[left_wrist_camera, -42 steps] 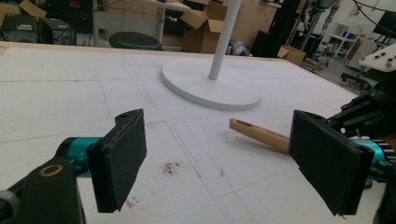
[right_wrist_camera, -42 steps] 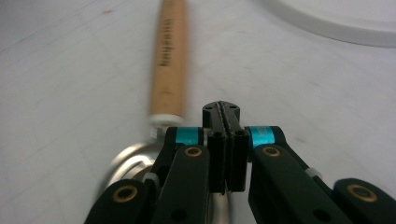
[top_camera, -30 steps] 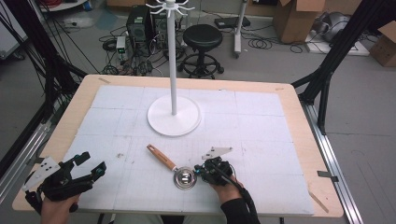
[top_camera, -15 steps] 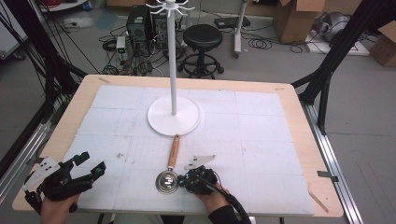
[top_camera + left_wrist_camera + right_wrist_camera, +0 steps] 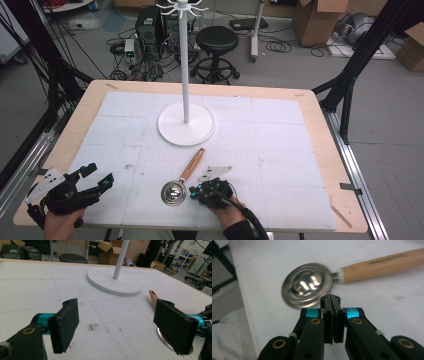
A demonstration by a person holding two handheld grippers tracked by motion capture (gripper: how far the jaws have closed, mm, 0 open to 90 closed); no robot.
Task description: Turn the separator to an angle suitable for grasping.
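Observation:
A scoop with a round metal bowl (image 5: 173, 192) and a wooden handle (image 5: 192, 164) lies on the white mat near the front edge, handle pointing toward the stand. My right gripper (image 5: 193, 191) is shut, its tip right beside the bowl's right rim; in the right gripper view the closed tip (image 5: 330, 298) sits just short of the bowl (image 5: 305, 285), and contact is unclear. My left gripper (image 5: 100, 174) rests at the front left corner, open; its jaws have just been closing a little, with nothing between the pads (image 5: 66, 322). The handle's end (image 5: 153, 296) shows past its right pad.
A white stand with a round base (image 5: 186, 125) and a tall pole (image 5: 185, 65) rises at the middle back of the mat. The wooden table edge (image 5: 345, 165) frames the mat. A stool and boxes stand on the floor beyond.
The right gripper moved left along the front. The scoop's bowl slid left with it and the handle swung from pointing up-left to pointing up-right. The left hand stayed put.

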